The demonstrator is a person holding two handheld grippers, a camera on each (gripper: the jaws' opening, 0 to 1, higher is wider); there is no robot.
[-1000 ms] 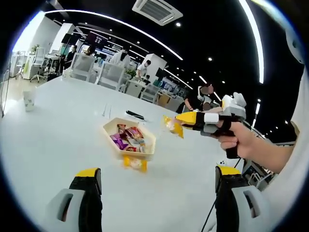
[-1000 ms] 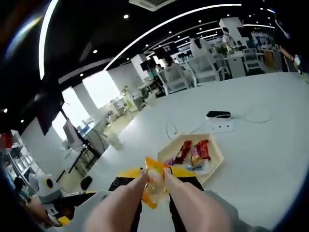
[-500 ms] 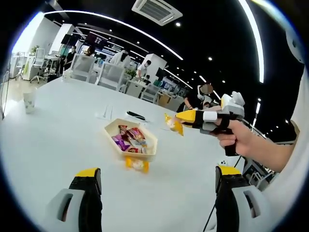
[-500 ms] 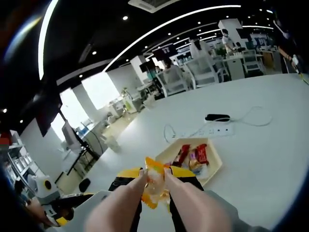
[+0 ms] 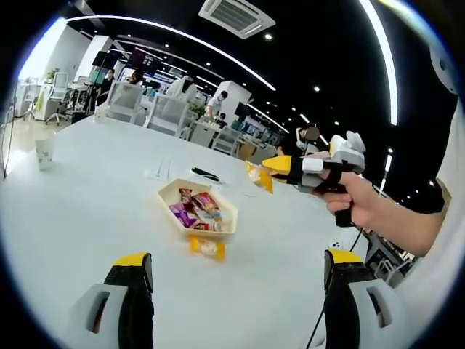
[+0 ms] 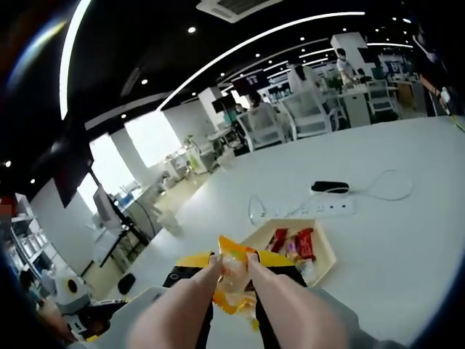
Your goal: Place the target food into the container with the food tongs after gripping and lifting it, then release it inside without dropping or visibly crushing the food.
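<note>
The right gripper (image 6: 232,273) is pinching a small orange-and-yellow wrapped snack (image 6: 234,280) between its pale tong tips, carrying it in the air short of the cream hexagonal tray (image 5: 227,211) of wrapped sweets on the white table (image 5: 80,196). The left gripper (image 5: 236,291) is hanging with jaws spread, holding nothing. A thin grip on crinkly wrapper is risking a slip; letting go early is risking a landing beside the yellow packet (image 5: 204,246) lying just outside the tray's near wall.

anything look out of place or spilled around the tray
One yellow-wrapped snack lies on the white table just outside the tray, touching its near edge, not in with the others. The right gripper holds another wrapped snack aloft.
</note>
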